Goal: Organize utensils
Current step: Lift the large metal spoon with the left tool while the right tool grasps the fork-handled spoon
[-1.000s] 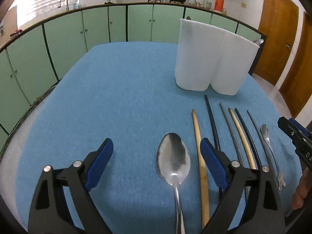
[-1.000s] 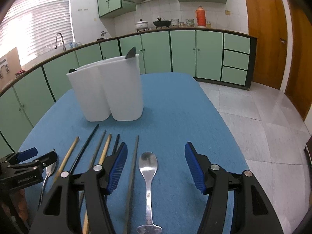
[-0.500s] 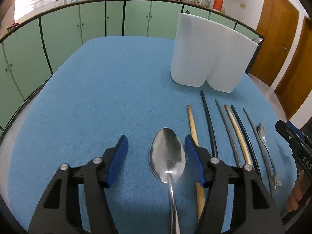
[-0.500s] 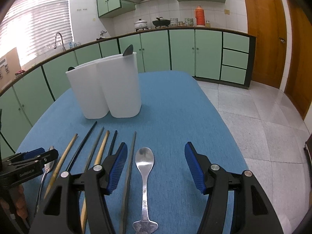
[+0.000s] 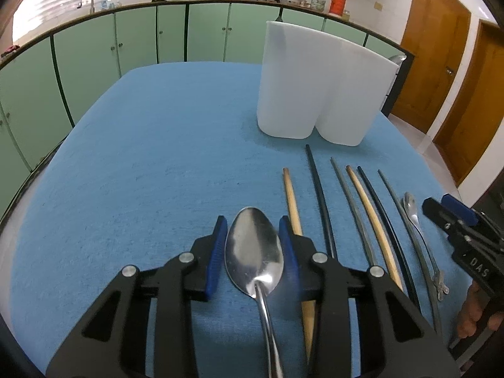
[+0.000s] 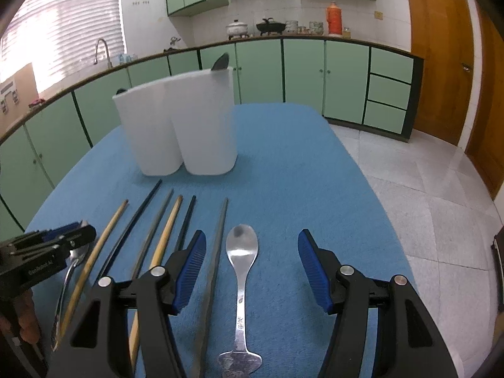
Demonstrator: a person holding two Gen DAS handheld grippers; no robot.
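A large steel spoon (image 5: 255, 252) lies on the blue table cloth (image 5: 141, 173), bowl pointing away. My left gripper (image 5: 252, 245) is closing on that bowl, and its blue pads (image 5: 217, 252) meet the bowl's two edges. A small steel spoon (image 6: 242, 249) lies between the spread fingers of my right gripper (image 6: 252, 261), which is open and does not touch it. Several chopsticks (image 6: 163, 239) lie in a row between the two spoons. Behind them stands a white two-compartment holder (image 6: 176, 119) with dark utensil tips showing above its rim.
Green cabinets (image 5: 94, 63) curve around the table's far side. A tiled floor (image 6: 425, 204) and wooden doors (image 6: 441, 63) are off to the right. A hand (image 5: 472, 315) holds the right gripper at the table's right edge.
My left gripper's fingers have come together from wide apart until they flank the large spoon's bowl closely. The right gripper has stayed open over the small spoon.
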